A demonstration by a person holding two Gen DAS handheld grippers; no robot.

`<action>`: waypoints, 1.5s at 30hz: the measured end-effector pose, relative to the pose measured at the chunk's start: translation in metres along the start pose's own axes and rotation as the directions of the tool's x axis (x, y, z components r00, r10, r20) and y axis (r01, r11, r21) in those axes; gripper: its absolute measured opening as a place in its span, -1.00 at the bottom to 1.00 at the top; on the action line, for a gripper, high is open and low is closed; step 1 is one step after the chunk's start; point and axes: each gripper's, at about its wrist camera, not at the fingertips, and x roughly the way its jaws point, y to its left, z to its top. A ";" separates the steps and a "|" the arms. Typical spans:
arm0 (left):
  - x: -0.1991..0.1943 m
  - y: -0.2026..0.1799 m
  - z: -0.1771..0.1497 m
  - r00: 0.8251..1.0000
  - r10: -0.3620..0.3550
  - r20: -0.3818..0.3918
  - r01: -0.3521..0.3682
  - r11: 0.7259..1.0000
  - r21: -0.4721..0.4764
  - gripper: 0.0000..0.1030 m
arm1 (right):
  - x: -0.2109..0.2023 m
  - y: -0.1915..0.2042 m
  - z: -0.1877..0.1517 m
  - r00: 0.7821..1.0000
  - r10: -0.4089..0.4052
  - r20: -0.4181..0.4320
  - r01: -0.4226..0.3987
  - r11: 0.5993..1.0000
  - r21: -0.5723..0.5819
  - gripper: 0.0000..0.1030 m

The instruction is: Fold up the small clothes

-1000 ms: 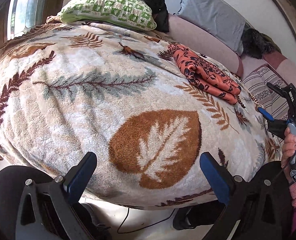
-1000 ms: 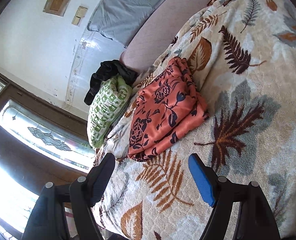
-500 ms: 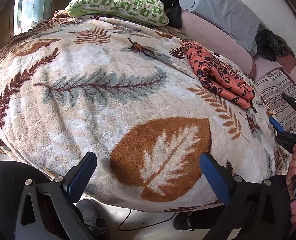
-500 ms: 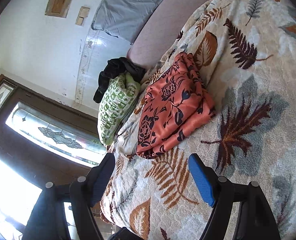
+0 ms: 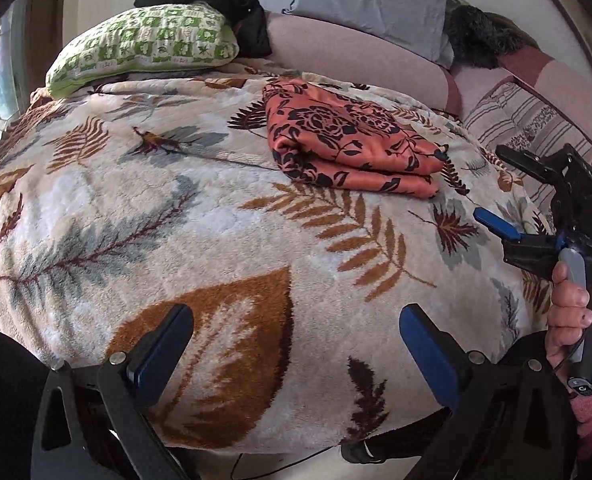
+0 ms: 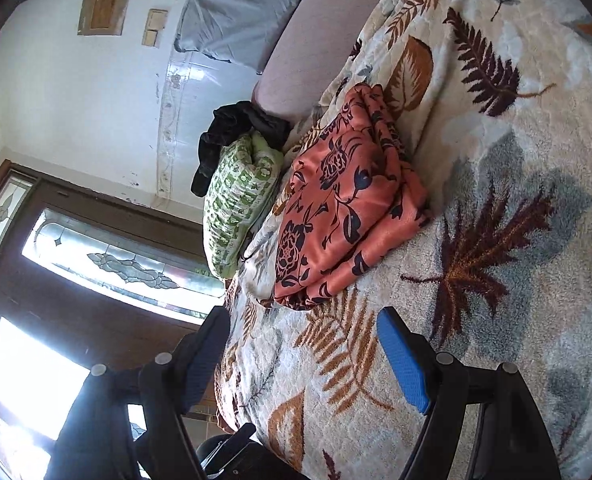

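Apparently between garments, both grippers, left (image 5: 296,344) and right (image 6: 303,354), hover with fingers wide and empty over the bed (image 5: 216,240), the folded cloth (image 5: 347,148) lying ahead; next needs another garment.

You have a thick, fuzzy fleece blanket (image 5: 224,240) under everything; the folded orange floral cloth (image 5: 347,140) on it looks smooth with a slight satin sheen. Behind that cloth, the green-patterned pillow (image 5: 148,40) is matt woven fabric.
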 end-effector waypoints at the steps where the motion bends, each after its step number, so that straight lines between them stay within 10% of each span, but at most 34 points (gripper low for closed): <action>1: 0.002 -0.006 -0.004 1.000 -0.005 -0.004 0.005 1.000 0.028 0.98 | -0.001 0.000 0.001 1.000 -0.002 0.009 0.002 1.000 -0.005 0.53; 8: 0.002 -0.018 -0.028 0.996 -0.074 -0.039 0.079 0.987 0.140 0.99 | -0.021 0.005 0.002 0.993 -0.023 0.116 0.024 1.000 0.000 0.53; 18: -0.024 0.060 -0.047 0.988 -0.153 0.026 0.154 0.987 -0.045 0.99 | -0.038 0.026 0.007 0.960 -0.174 0.221 0.179 0.984 -0.002 0.53; 25: -0.020 0.117 -0.057 0.984 -0.178 -0.016 0.171 0.966 -0.195 0.98 | -0.053 0.073 0.016 0.896 -0.343 0.283 0.406 0.890 -0.209 0.53; 45: -0.034 0.086 -0.034 0.994 -0.091 0.063 0.098 0.988 -0.122 0.99 | -0.027 0.007 -0.003 0.943 -0.292 0.159 0.310 0.945 -0.106 0.53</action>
